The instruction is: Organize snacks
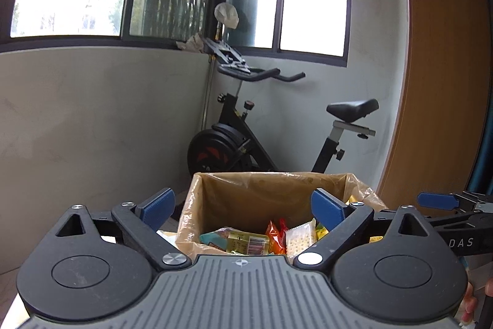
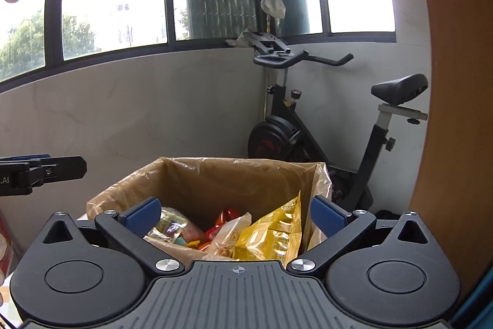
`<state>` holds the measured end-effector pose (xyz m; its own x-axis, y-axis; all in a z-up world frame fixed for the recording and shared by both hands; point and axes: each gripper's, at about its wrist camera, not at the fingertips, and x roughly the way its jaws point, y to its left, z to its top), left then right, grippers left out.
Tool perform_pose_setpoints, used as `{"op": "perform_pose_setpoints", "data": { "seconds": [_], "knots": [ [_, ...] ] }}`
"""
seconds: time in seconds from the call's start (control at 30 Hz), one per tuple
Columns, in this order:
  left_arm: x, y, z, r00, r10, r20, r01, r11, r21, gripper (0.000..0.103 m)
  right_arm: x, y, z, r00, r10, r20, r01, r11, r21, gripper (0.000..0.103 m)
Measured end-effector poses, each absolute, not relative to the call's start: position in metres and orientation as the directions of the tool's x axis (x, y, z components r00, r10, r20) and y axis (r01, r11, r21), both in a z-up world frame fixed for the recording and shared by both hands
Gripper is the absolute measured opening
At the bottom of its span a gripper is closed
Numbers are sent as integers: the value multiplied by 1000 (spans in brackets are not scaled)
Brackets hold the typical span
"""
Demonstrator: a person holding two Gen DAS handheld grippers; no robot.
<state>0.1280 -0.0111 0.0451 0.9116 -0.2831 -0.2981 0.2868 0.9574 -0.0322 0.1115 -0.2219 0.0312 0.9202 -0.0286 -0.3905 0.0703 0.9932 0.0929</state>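
Observation:
A cardboard box [image 1: 252, 190] lined with a plastic bag holds several snack packets: a green-yellow pack [image 1: 246, 242], an orange packet [image 1: 275, 238] and a white cracker pack [image 1: 300, 239]. In the right wrist view the box [image 2: 215, 174] shows a yellow chip bag [image 2: 271, 236] and a clear wrapped pack [image 2: 168, 228]. My left gripper [image 1: 243, 210] is open and empty just before the box. My right gripper [image 2: 235, 216] is open and empty above the box's near edge. The right gripper's finger shows in the left view [image 1: 437, 201]; the left gripper shows in the right view [image 2: 43, 171].
A black exercise bike [image 1: 246, 144] stands behind the box against the grey wall, also in the right view [image 2: 308, 131]. A wooden panel [image 1: 446, 67] rises at the right. Windows run along the back.

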Motion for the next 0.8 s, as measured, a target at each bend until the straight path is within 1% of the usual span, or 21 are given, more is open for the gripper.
{"op": "perform_pose_setpoints", "data": {
  "seconds": [0.23,0.33,0.47,0.67,0.8],
  "knots": [
    [86,-6,57,932,-224,-286,232,973,-7,99,70,-200,48,925,-54,-376,82,995,61,103],
    [68,2,64,932,-229,-281,231,973,-24,99,50,-191,57,928,-65,-368,86,995,41,103],
    [46,14,76,936,-227,-269,223,974,-45,99,24,-182,69,934,-70,-351,94,994,54,103],
    [17,17,89,953,-188,-236,197,980,12,99,-11,-174,85,952,-56,-302,86,992,88,103],
    [9,15,94,958,-184,-222,199,979,44,99,-21,-168,91,953,-61,-296,83,995,63,103]
  ]
}}
